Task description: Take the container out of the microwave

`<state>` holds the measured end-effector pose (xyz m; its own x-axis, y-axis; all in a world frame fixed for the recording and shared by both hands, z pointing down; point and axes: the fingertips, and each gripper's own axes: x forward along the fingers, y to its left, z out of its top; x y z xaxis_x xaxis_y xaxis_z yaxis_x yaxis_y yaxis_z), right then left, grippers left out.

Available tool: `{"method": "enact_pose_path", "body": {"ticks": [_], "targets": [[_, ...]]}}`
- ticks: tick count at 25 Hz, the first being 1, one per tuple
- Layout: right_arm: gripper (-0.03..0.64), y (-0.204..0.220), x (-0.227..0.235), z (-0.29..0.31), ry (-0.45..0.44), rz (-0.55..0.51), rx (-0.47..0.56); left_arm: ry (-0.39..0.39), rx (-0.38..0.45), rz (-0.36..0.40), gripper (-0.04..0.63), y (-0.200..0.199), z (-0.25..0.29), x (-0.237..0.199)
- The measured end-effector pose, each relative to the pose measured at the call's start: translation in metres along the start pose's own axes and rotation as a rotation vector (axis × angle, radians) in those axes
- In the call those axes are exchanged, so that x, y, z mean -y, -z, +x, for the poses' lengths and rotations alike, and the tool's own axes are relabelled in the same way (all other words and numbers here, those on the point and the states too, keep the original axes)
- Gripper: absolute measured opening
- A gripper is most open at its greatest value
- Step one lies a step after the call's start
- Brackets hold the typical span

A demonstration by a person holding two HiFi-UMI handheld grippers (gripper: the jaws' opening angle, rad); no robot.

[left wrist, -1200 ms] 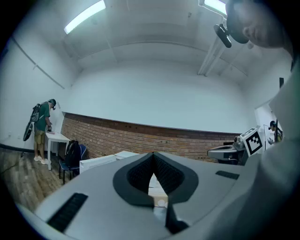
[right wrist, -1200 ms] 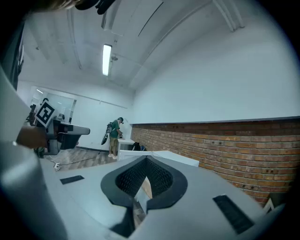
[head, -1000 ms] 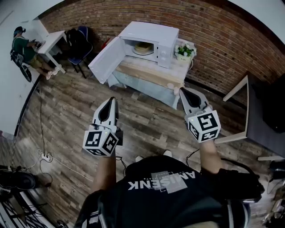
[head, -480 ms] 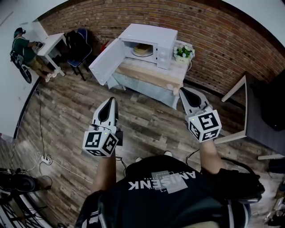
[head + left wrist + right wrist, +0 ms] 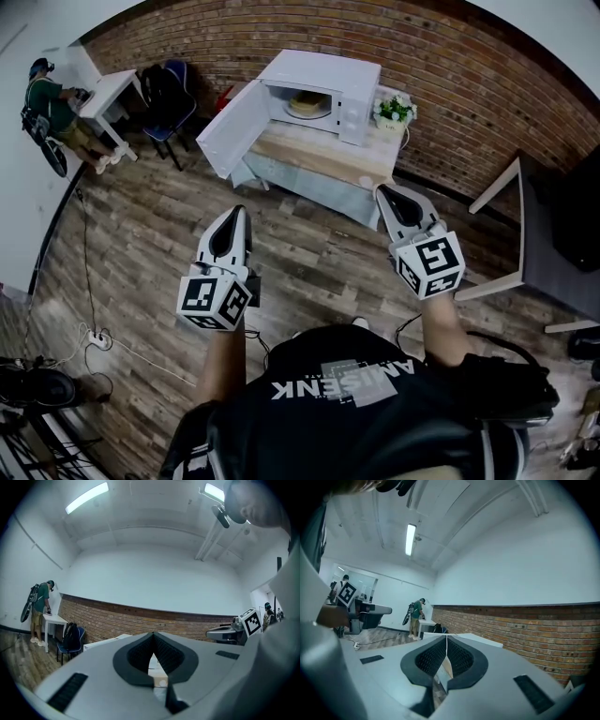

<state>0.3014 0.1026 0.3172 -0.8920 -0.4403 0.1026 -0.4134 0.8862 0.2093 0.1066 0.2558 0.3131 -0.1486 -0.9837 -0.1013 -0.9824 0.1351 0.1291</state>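
Resting inside the open microwave (image 5: 330, 73) on the bench (image 5: 309, 157), the container (image 5: 302, 103) sits well ahead of the left tool (image 5: 233, 214) and right tool (image 5: 386, 194), both with jaws together, empty.

I get bright, even light from ceiling tubes (image 5: 86, 498), with only soft shadows on the floor (image 5: 141, 244). Fisheye bending curves the edges and blackens every corner. The near foreground in both gripper views looks soft.
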Motion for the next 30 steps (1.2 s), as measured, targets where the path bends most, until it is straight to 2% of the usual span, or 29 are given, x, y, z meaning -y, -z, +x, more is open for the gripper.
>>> {"method": "enact_pose_path", "body": {"ticks": [7, 15, 24, 30], "targets": [[0.043, 0.003, -0.032, 0.022, 0.009, -0.001, -0.018, 0.005, 0.004, -0.032, 0.008, 0.011, -0.013, -0.040], [0.043, 0.008, -0.056, 0.052, -0.043, -0.043, -0.049, -0.008, -0.003, -0.068, 0.008, 0.024, -0.012, -0.071], [0.043, 0.007, -0.028, 0.126, -0.102, -0.028, -0.015, -0.061, -0.025, -0.039, 0.008, 0.024, 0.040, -0.102], [0.043, 0.010, 0.015, 0.177, -0.128, -0.020, 0.003, -0.071, -0.022, -0.002, 0.008, 0.018, 0.097, -0.109]]}}
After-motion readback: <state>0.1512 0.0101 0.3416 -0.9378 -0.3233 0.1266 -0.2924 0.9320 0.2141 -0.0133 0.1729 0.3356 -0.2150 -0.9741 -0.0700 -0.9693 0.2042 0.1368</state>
